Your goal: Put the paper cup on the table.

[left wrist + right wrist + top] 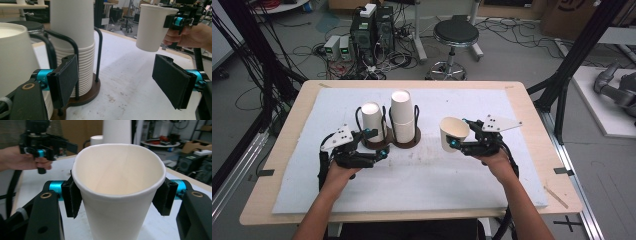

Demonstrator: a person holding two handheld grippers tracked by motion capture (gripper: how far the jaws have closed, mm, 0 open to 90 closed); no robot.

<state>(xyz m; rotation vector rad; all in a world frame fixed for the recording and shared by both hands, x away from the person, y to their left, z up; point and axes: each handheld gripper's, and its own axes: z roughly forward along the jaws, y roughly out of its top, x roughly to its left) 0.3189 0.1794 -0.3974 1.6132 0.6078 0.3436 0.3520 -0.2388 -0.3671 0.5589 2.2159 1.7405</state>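
Holding a single paper cup (pixel 453 133) off the desk (pixel 272 165), the right gripper (pixel 460 140) has its fingers (pixel 72 200) closed on the cup's wall just under the rim, one on each side. The cup hangs to the right of the two stands, apart from both. In the high view it is tilted, its long axis leaning and its open mouth turned up toward the camera; it is empty inside.

The tall stack of cups (pixel 401 114) sits upside down in the nearer stand (pixel 404 141), a dark round base with thin black uprights. Just left of that stack, a shorter stack (pixel 372 120) sits in a second stand (pixel 377 143) of the same kind.

The left gripper (pixel 380 154) rests low at the front of the shorter stack's stand, its fingers (pixel 67 79) spread wide and holding nothing; in its own view one finger lies beside the upright of the tall stack's stand.

Judging from this, the held cup lies right of the tall stack, so the right hand is the nearer one to carry it across. The stacked cups point bottoms up, so the held cup would need turning mouth down before it could slip over the top.
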